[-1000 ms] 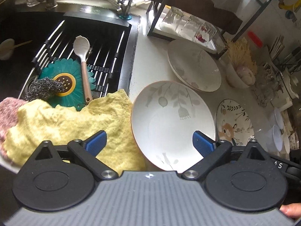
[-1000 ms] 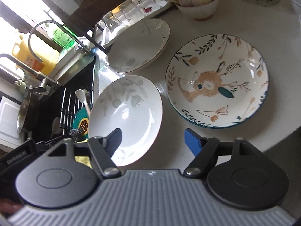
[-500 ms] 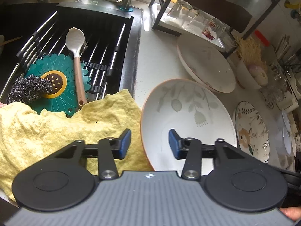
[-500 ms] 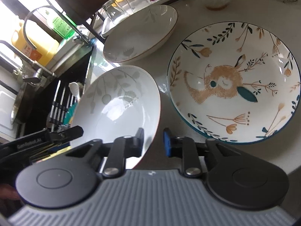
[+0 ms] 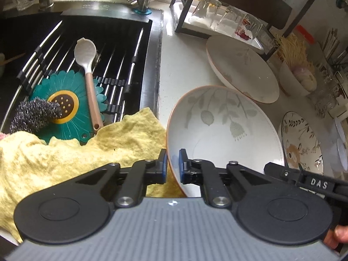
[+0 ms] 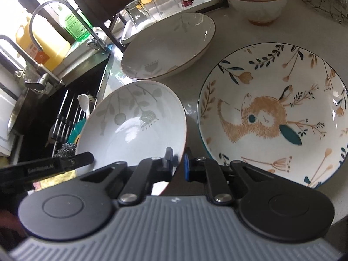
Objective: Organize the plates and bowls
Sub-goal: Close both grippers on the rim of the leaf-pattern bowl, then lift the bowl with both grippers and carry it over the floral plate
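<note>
A white plate with grey leaves and a brown rim [image 5: 221,134] [image 6: 134,130] lies on the counter beside the sink. My left gripper [image 5: 172,165] is closing, its blue pads pinching the plate's near-left rim. My right gripper [image 6: 178,161] is closing too, with its pads clamped on the near-right rim. Each gripper's black finger shows in the other's view. A second leaf plate [image 5: 241,67] [image 6: 167,45] sits behind. To the right lies a plate painted with an orange animal [image 6: 271,113] [image 5: 302,143].
The sink [image 5: 156,61] on the left holds a roll-up rack, a green flower mat, a spoon and a steel scourer. A yellow cloth [image 5: 65,152] touches the plate's left edge. A glass rack [image 5: 217,15] and a small bowl [image 6: 258,2] stand behind.
Both grippers came down to the leaf plate's near rim and went from wide open to closed on it, one on each side. The plate has stayed in place.
</note>
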The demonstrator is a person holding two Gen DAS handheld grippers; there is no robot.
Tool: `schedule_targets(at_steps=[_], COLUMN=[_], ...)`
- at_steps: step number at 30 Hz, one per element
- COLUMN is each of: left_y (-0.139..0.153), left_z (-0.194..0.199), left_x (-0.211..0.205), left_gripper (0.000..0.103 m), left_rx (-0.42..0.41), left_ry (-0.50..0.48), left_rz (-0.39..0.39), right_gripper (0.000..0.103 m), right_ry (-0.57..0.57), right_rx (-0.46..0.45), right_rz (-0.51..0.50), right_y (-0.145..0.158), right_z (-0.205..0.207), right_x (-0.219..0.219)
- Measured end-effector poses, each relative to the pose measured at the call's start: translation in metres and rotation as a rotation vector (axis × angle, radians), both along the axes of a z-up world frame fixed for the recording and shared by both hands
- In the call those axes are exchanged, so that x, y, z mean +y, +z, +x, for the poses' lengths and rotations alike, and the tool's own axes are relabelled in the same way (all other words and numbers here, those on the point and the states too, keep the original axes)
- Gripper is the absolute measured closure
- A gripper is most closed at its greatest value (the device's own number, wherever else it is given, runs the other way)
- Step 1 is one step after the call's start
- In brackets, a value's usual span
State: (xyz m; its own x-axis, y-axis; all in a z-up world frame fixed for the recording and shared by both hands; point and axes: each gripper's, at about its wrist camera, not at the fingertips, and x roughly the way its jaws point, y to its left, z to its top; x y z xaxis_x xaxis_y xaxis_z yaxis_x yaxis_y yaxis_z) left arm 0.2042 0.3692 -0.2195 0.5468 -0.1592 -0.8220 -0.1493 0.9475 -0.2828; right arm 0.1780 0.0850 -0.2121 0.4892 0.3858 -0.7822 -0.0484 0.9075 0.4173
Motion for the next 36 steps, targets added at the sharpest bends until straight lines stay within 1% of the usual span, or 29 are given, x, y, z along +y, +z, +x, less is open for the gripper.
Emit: schedule_targets(at_steps=[9,12,17,25,31,36], left_y=[0.03,0.043,0.071,0.119,0.137,0.147], left_z=[-0.004,-0.005,-0.008,-0.019,-0.027,-0.034], left_x=[-0.003,-0.005,-0.016,-0.046,-0.073,-0.105], left_gripper=[0.091,0.091,0.091,0.091,0.091,0.09], left_rx=[-0.019,-0.019,-0.034,-0.074,-0.11,-0.139], left_ry=[-0.011,-0.01,-0.013,-0.012,-0.005,-0.021], left_rz=[0.006,-0.006,0.0,0.0,-0.029,-0.023], right_gripper=[0.089,0.089,0.089,0.089,0.089,0.089], right_ry=[0.038,0.034,0.029,0.022,0.015,0.011], right_rx=[-0.008,-0.01,-0.031,-0.088,-0.148,-0.187], right_rz=[0.015,0.027,0.039,0.057,0.064,0.066], right_y=[0.02,0.031,0.055,0.101,0.123,0.135], right_z=[0.002,0.002,-0.002,-0.011,-0.019,-0.027], right_x=[-0.006,-0.012,-0.023,-0.053,-0.082,-0.109])
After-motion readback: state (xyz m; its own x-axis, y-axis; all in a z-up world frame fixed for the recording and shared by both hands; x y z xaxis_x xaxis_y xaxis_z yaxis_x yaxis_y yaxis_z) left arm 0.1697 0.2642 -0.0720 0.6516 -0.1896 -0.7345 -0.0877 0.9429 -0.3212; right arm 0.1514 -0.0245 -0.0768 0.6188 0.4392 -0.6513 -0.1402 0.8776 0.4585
